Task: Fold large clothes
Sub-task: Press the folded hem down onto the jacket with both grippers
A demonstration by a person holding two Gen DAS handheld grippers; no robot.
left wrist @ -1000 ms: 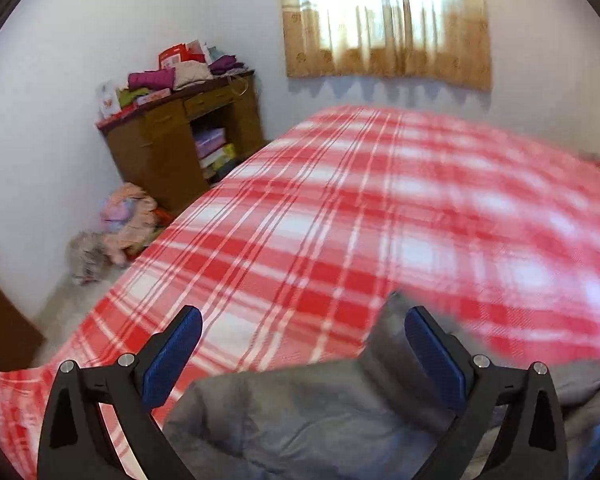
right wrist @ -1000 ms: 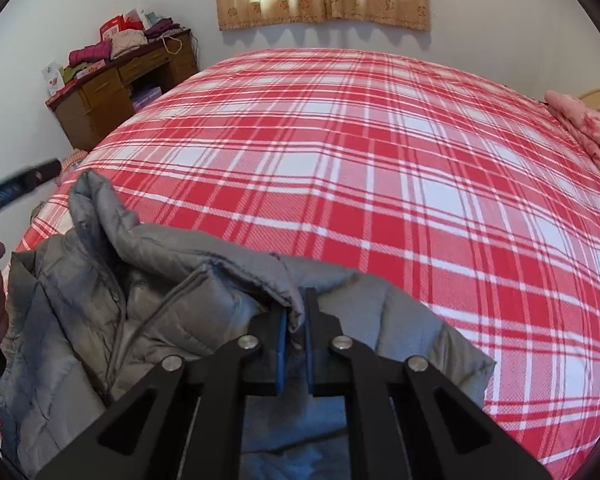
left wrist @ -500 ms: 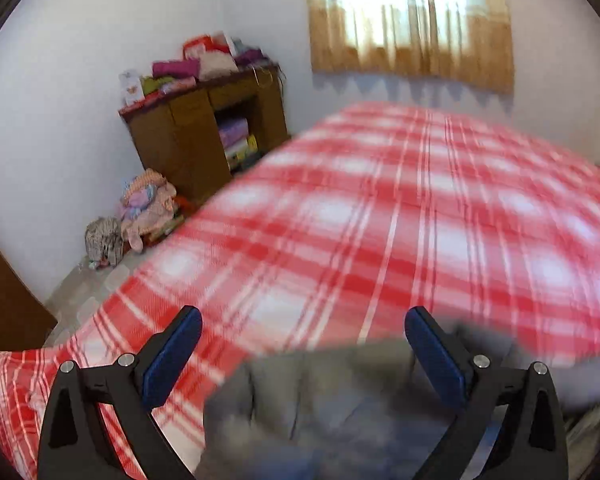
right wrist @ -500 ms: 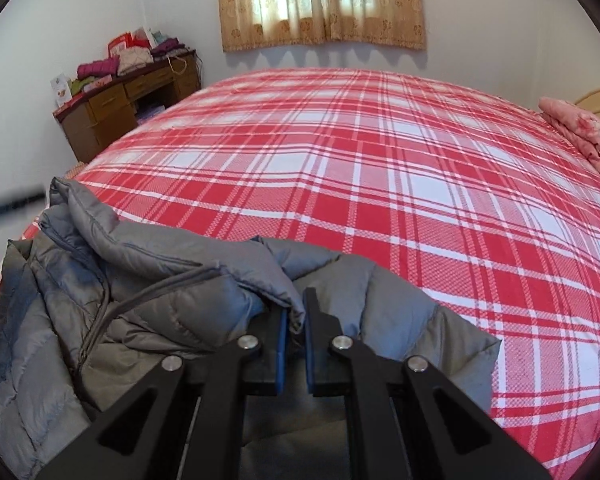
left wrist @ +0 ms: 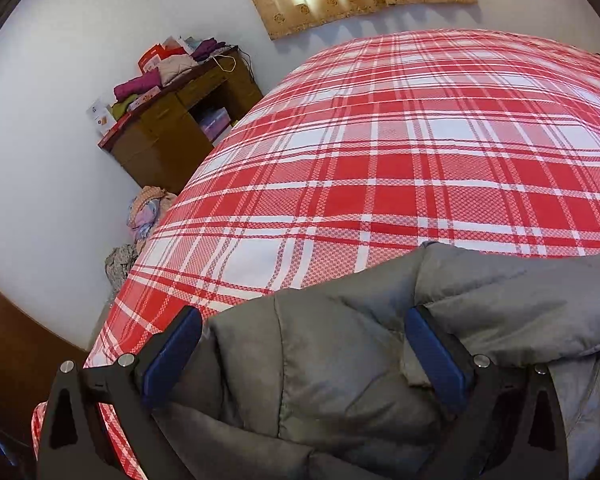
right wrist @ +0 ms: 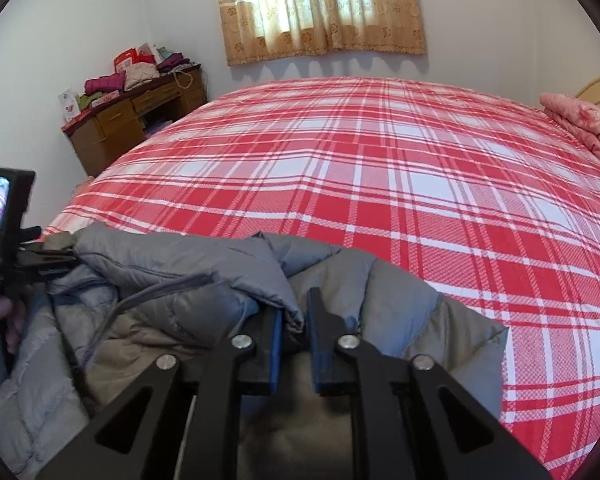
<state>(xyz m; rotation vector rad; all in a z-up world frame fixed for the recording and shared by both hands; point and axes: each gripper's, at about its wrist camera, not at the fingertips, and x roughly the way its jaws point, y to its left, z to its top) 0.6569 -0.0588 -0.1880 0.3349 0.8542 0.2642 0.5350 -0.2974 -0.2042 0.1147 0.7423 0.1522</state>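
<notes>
**Right Jaws Releasing Jacket Fold**

The right gripper (right wrist: 294, 344) has just been opening, a fold of the grey jacket (right wrist: 204, 292) loose between its pads; the left gripper (left wrist: 304, 354) stands spread over the jacket on the plaid bed (right wrist: 380, 184); the fold appears laid.

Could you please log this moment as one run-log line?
left gripper: open over grey jacket | right gripper: just opening, jacket fold between | plaid bed

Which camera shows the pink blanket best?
The right wrist view. The pink blanket lies in plain sight at the bed's far right edge there. The left wrist view catches only a tiny pink sliver at its right border.
</notes>
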